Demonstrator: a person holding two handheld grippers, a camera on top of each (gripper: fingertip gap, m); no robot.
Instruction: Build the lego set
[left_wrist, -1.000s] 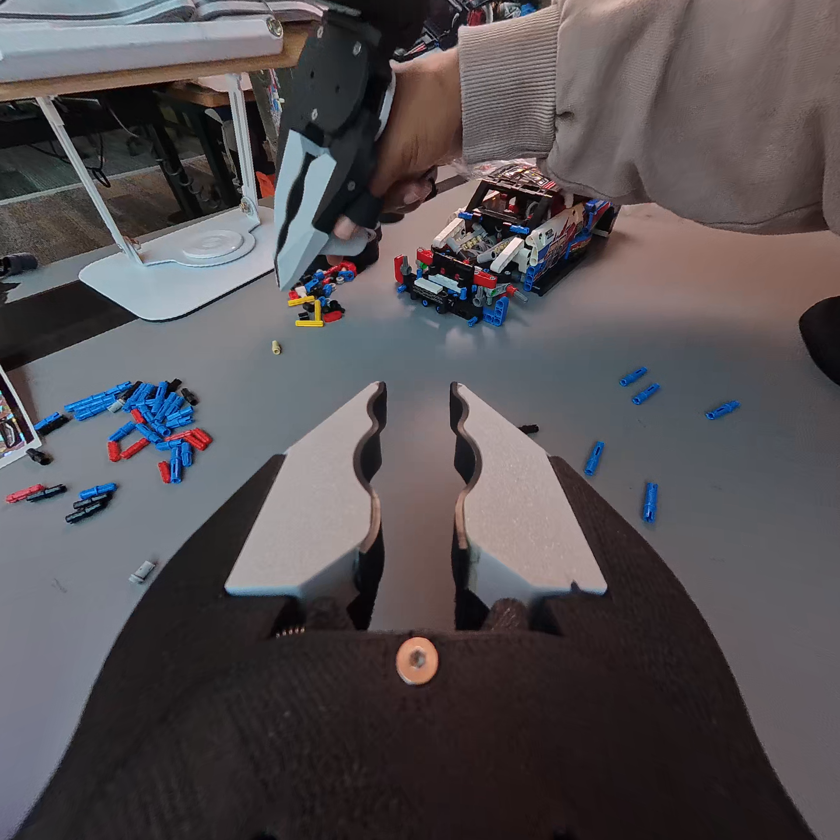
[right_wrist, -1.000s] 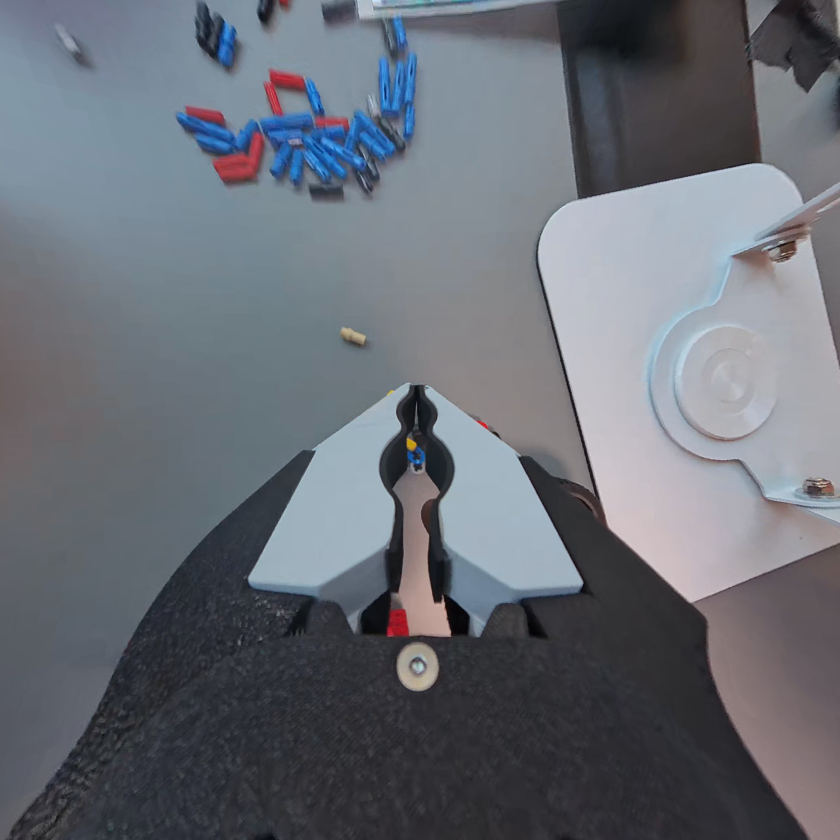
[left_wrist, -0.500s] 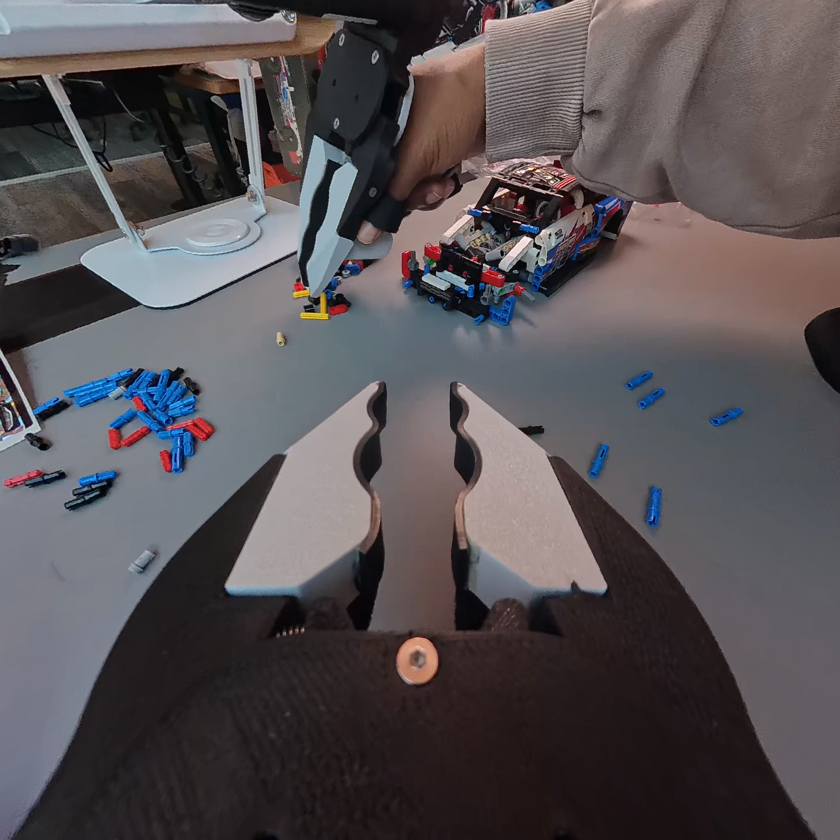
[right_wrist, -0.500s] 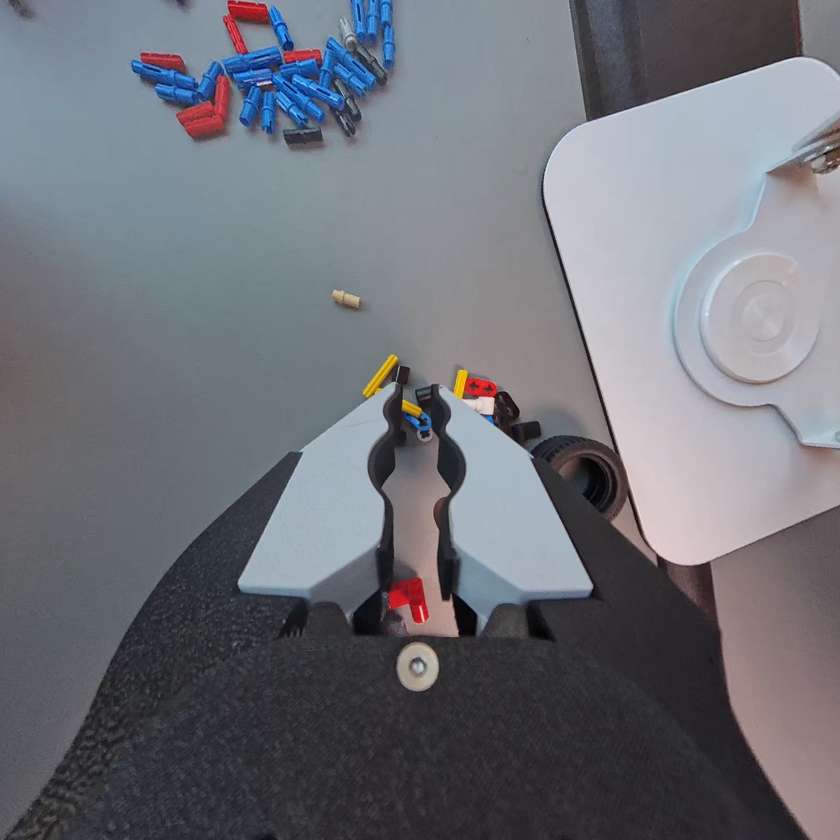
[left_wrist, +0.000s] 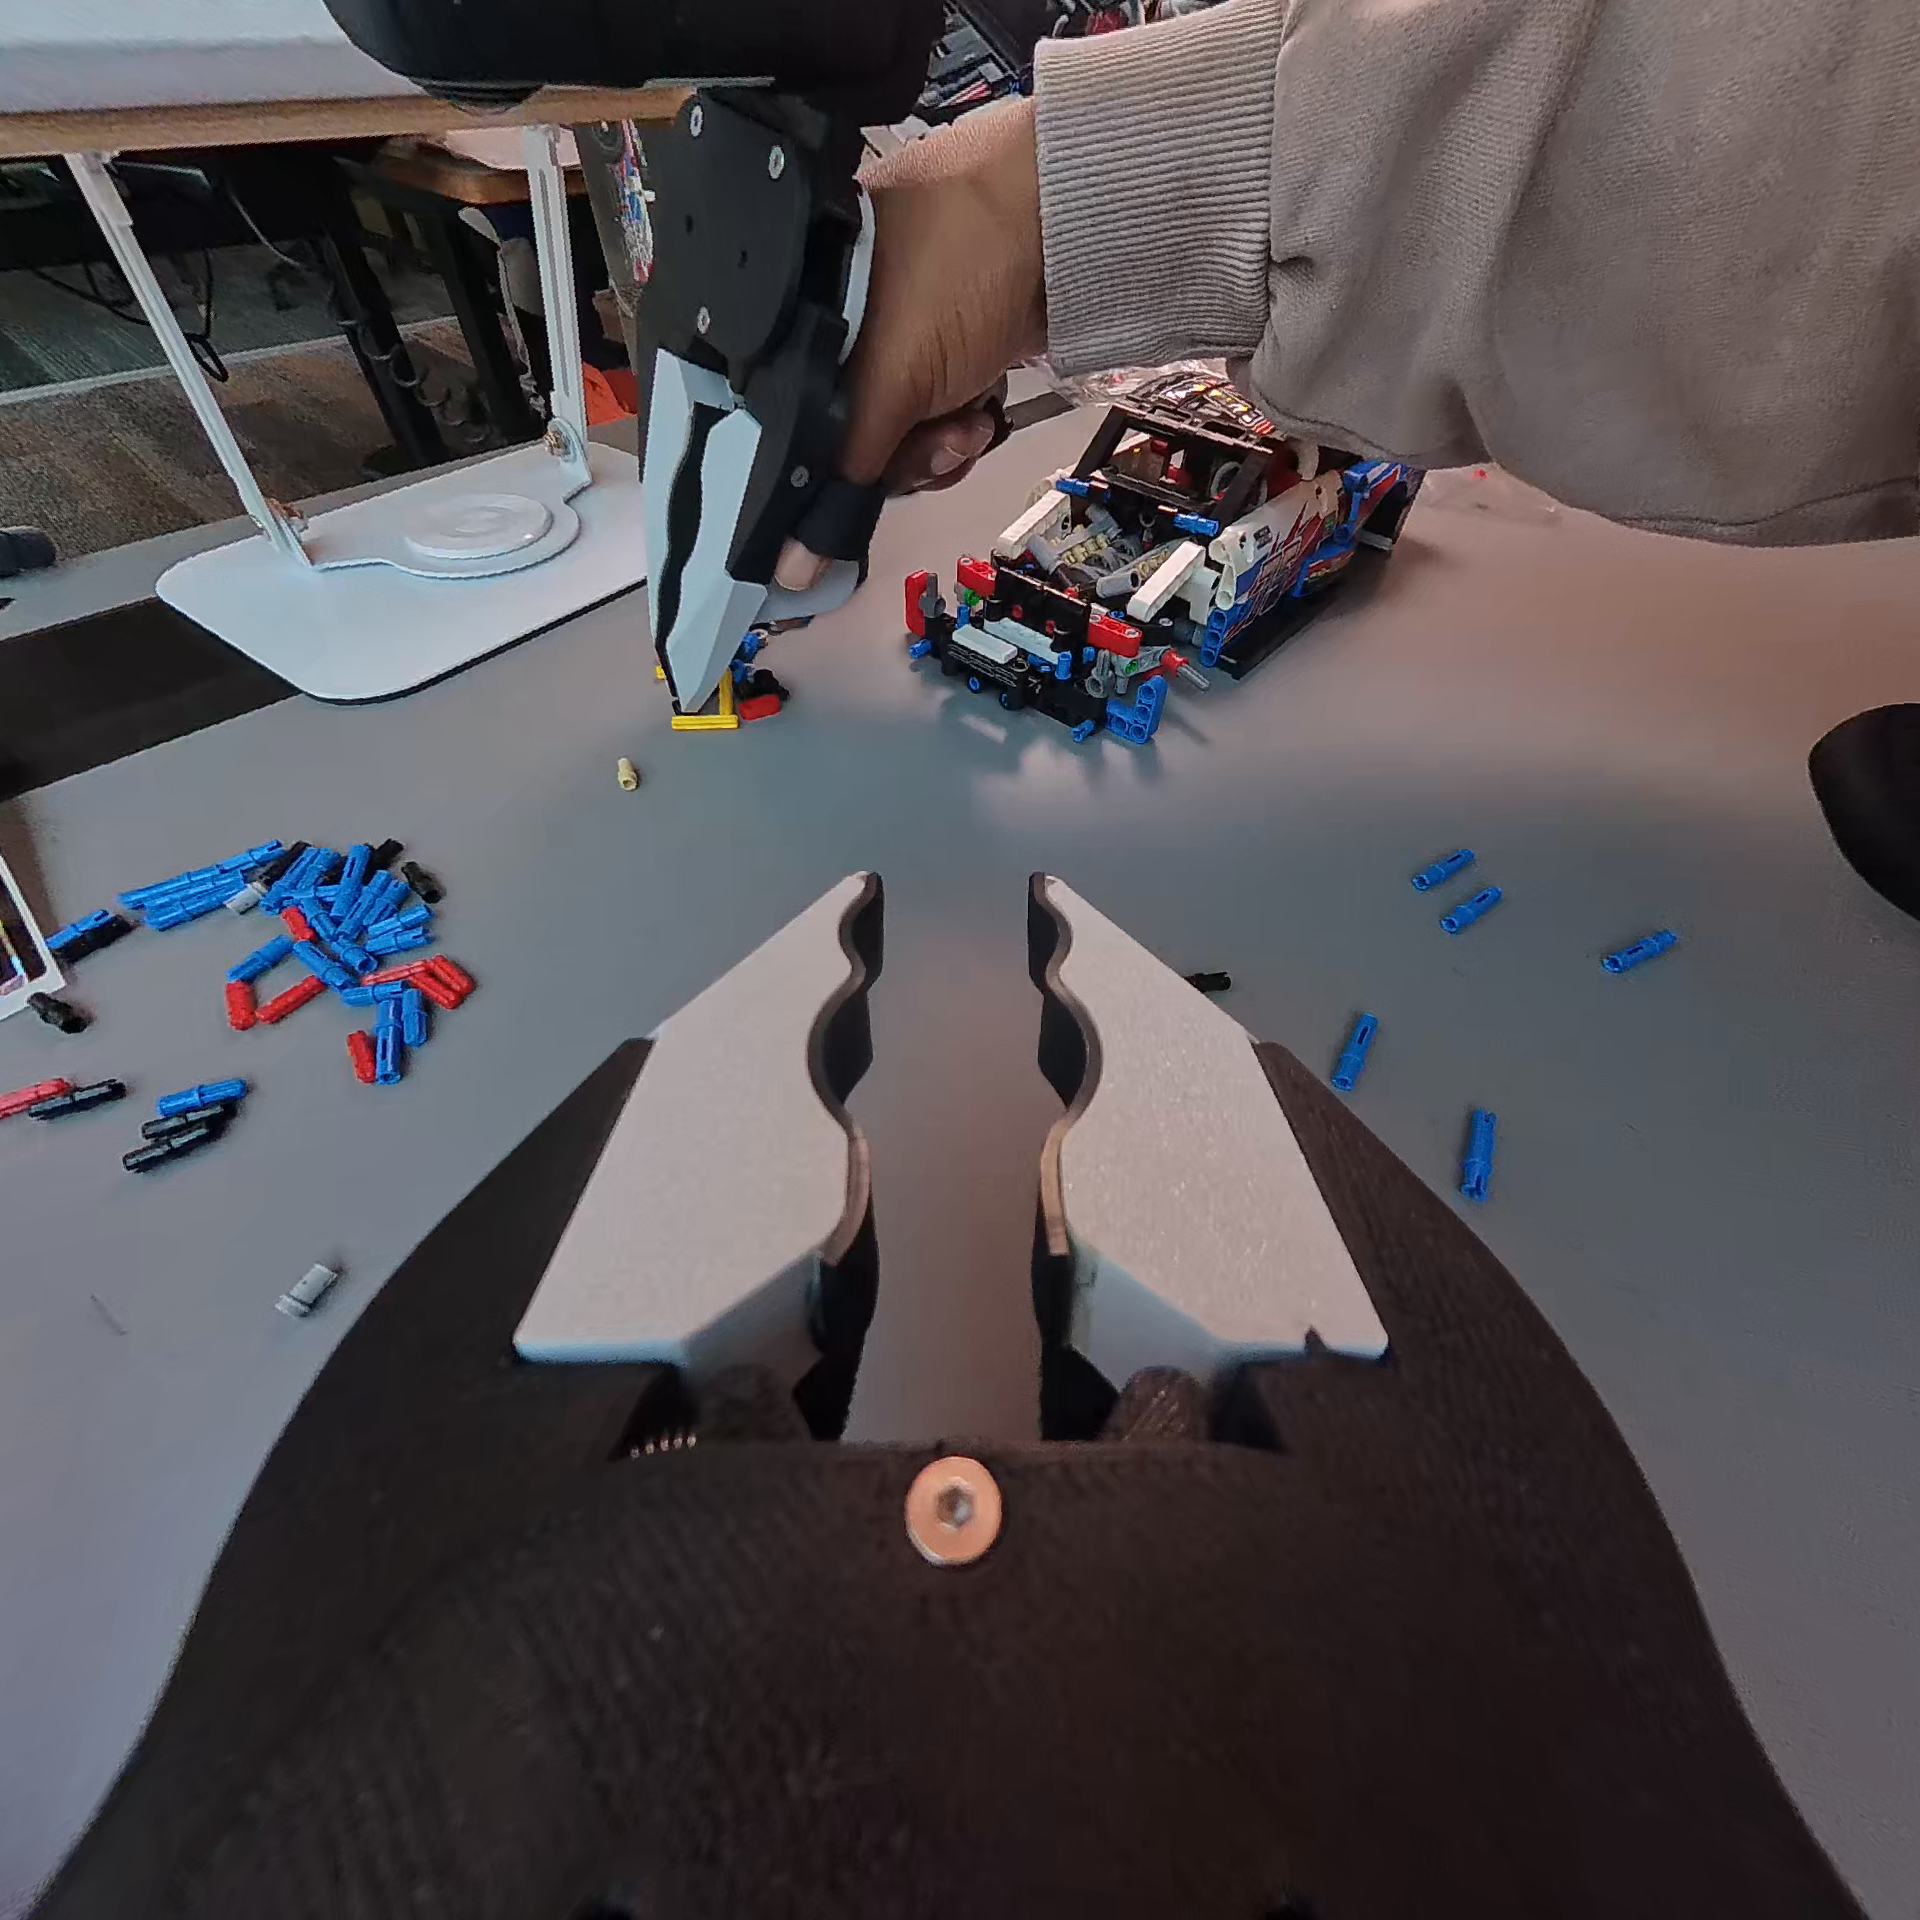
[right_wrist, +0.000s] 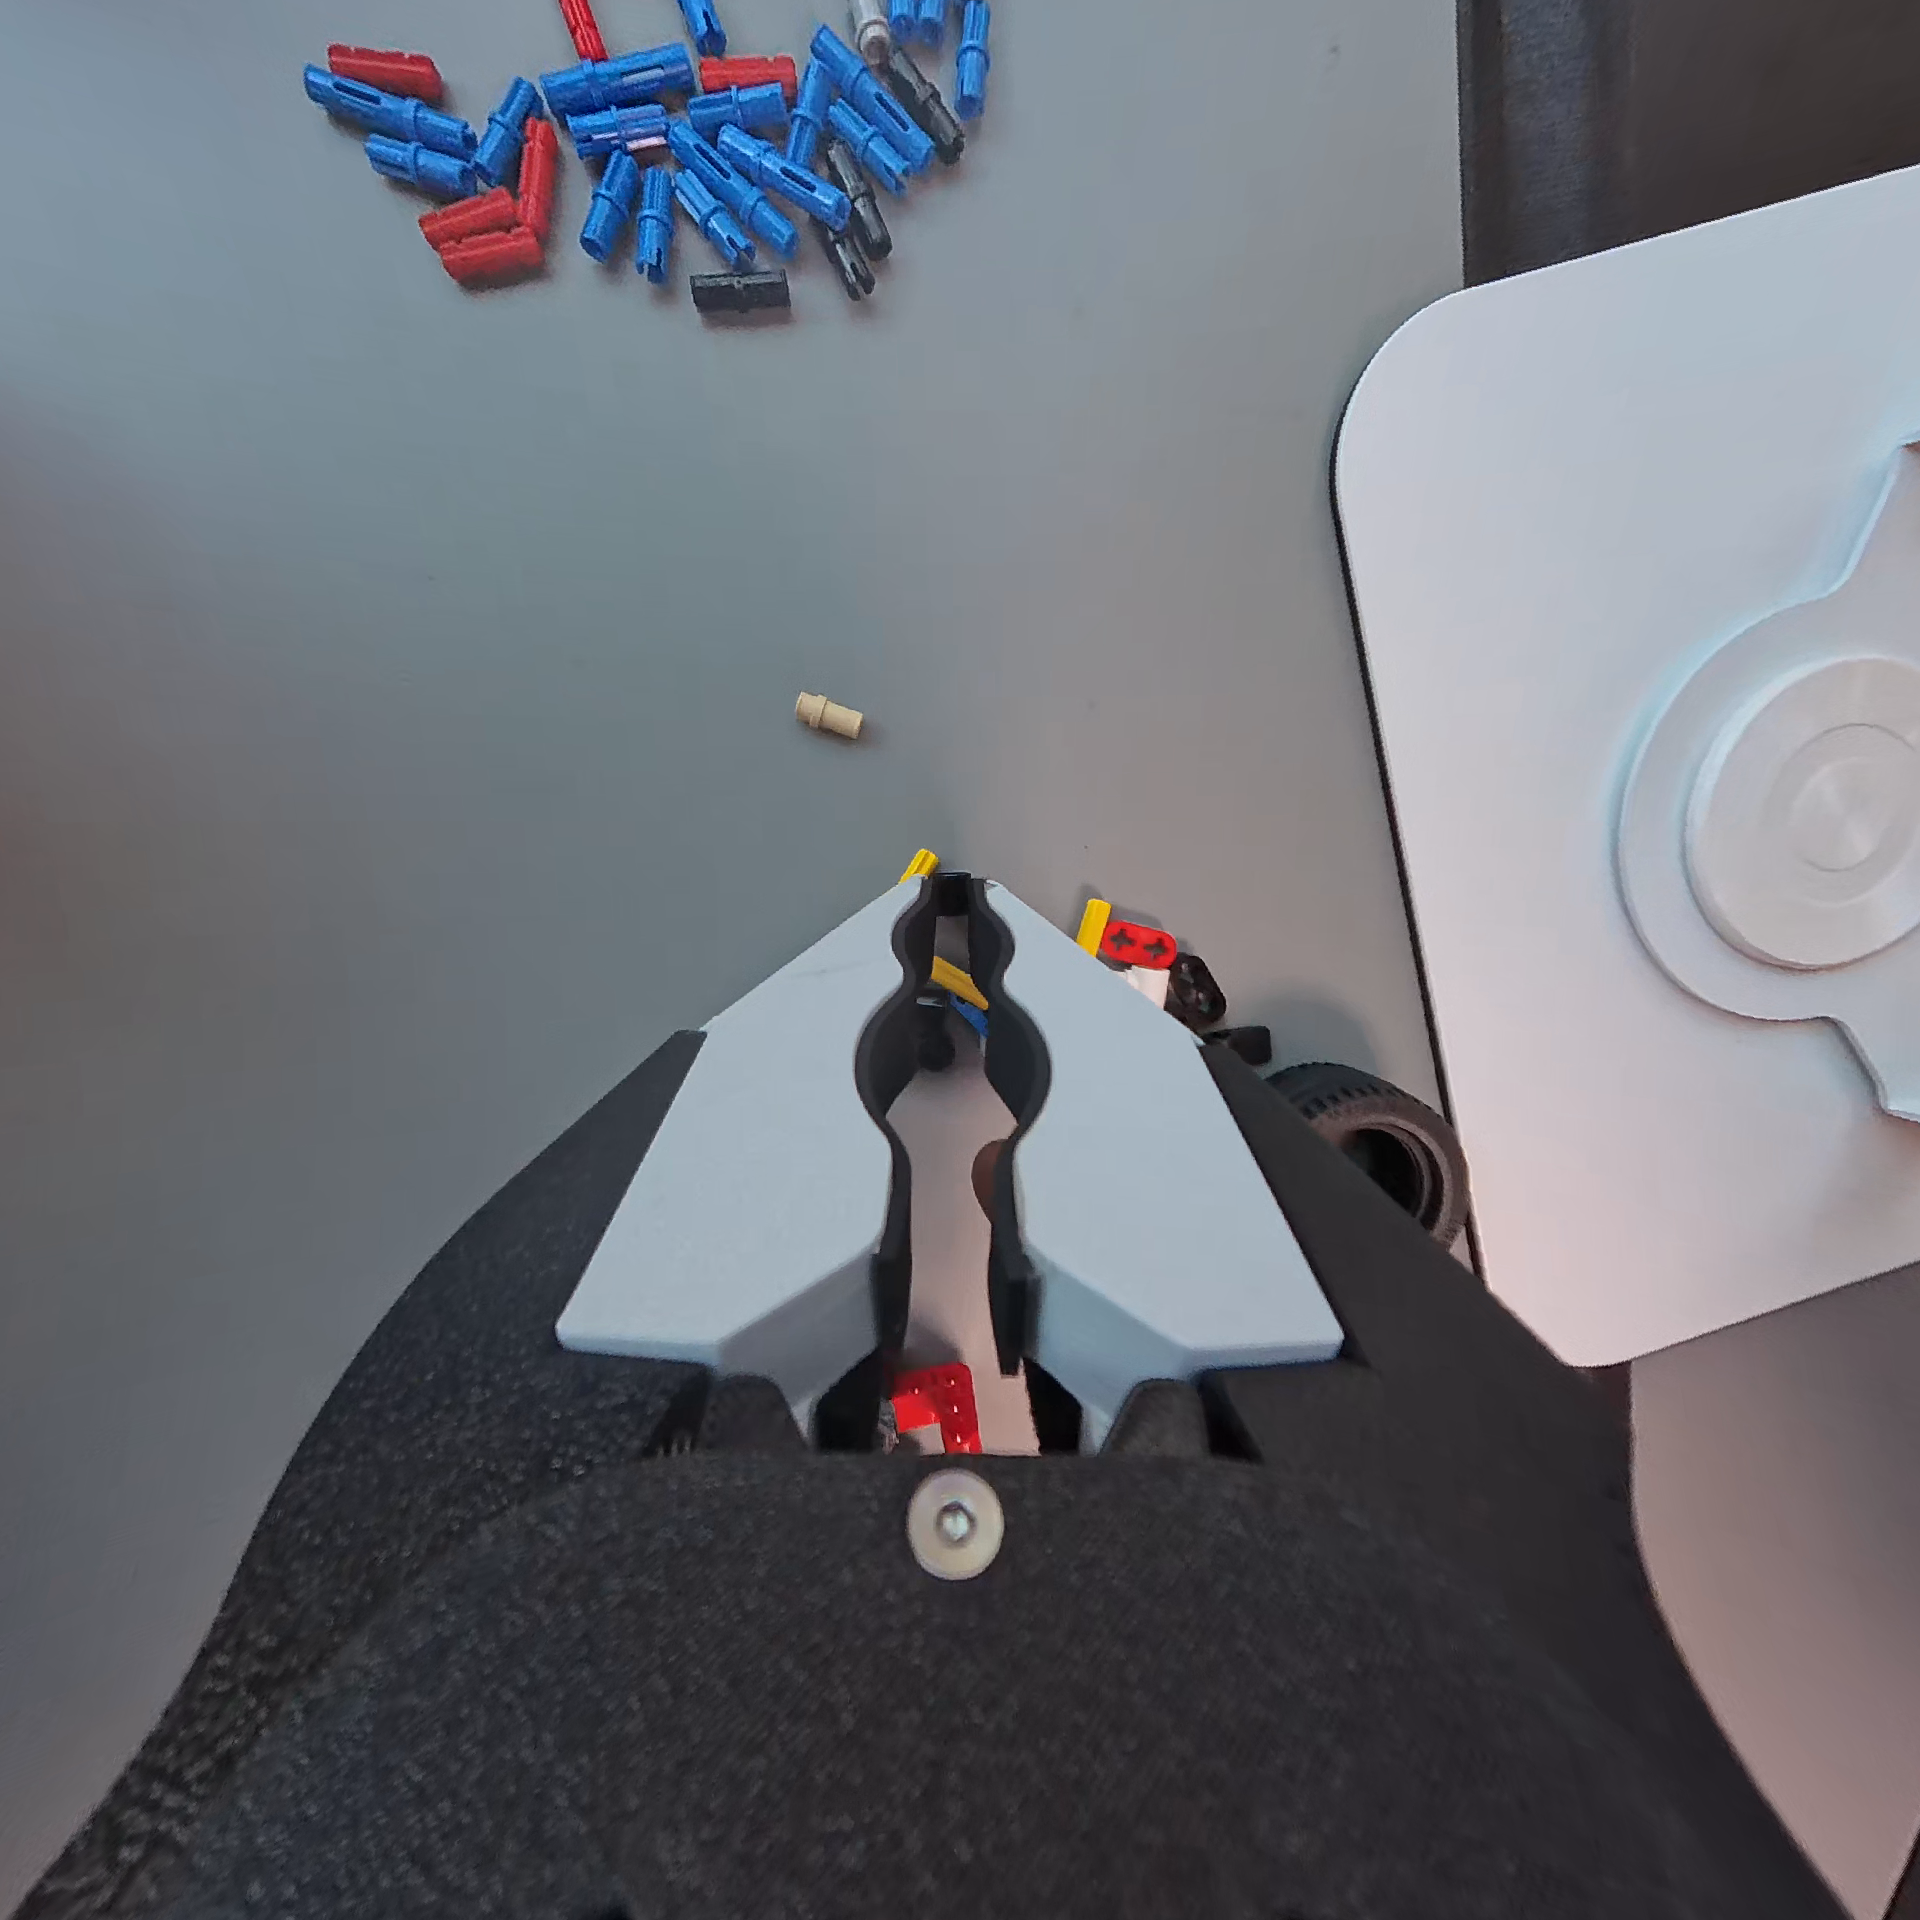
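L cam low, faces fwd; R cam close, looks down; both show tan pin (left_wrist: 627, 774) (right_wrist: 828, 717)

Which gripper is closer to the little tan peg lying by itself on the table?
The right hand-held gripper. Its tips are down in the small parts pile just beyond the tan peg. The left hand-held gripper sits farther back, open.

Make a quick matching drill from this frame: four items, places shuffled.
Items
1. partly built white, red and blue lego car
2. single tan lego pin
3. small black lego piece
4. black rubber tyre

Places
A. alone on bare grey table
B. pinched at the right gripper tips
C. against the white stand base edge
D. under the beige sleeve, far side of table

Pairs: 1-D, 2-A, 3-B, 4-C
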